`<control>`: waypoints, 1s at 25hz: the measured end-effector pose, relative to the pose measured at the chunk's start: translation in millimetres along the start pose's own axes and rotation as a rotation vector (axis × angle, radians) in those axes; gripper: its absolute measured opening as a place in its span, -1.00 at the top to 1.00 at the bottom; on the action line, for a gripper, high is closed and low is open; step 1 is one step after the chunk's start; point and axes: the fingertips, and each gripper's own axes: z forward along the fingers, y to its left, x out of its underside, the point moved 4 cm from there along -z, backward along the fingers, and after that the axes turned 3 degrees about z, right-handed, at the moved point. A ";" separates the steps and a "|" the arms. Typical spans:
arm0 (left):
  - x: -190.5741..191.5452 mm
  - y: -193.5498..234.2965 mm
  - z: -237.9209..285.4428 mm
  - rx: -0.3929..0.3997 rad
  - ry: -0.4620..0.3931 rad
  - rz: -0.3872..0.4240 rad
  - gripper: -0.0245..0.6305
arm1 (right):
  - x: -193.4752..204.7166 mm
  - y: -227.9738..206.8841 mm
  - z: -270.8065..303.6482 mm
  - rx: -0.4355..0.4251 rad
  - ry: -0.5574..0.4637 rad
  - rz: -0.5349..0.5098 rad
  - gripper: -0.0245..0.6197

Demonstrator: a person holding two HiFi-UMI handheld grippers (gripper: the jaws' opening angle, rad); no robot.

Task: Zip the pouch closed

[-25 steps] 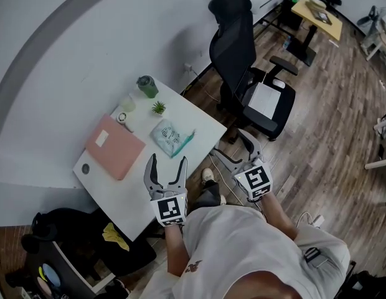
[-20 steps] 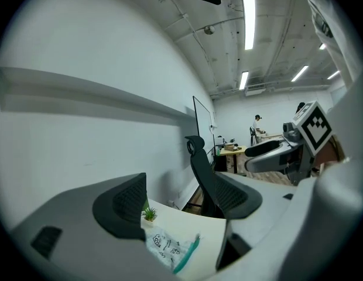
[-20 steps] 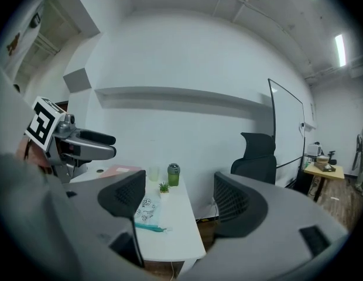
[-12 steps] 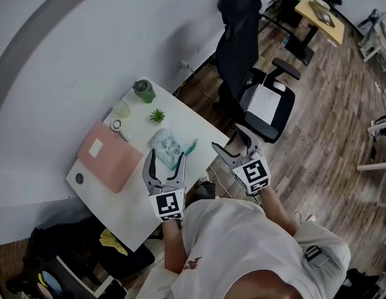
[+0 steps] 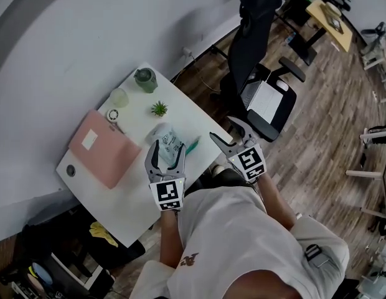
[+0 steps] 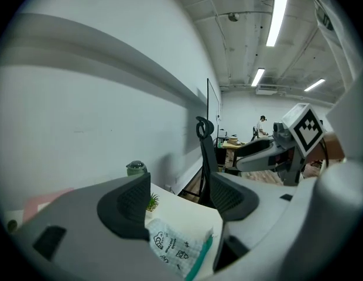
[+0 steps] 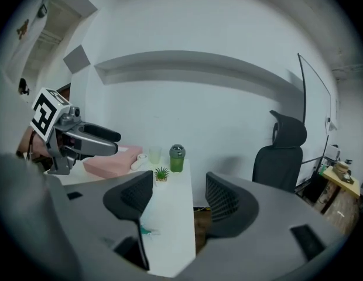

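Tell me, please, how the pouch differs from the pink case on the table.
The pouch is pale with small dark prints and a teal edge; the pink case is plain apart from one white label. The pouch is clearly smaller than the case. The pouch looks soft and slightly crumpled, the case flat and straight-edged. Both lie on the white table.

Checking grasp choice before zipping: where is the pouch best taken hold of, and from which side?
Probably the teal zipper edge of the pouch. The pouch lies flat on the white table, that strip along its side toward the table's right edge in the head view, so coming in low from there looks best; the flat body offers little to pinch.
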 end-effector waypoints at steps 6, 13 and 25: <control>26.2 0.4 13.0 -0.026 0.073 -0.052 0.01 | 19.3 -9.8 30.9 -0.074 0.082 -0.031 0.07; 47.4 -2.0 21.2 -0.158 0.141 -0.131 0.11 | 42.8 -18.7 62.8 -0.255 0.150 -0.102 0.12; 83.6 -54.1 31.1 -0.439 0.262 -0.299 0.18 | 76.5 -22.4 105.7 -0.672 0.231 -0.281 0.24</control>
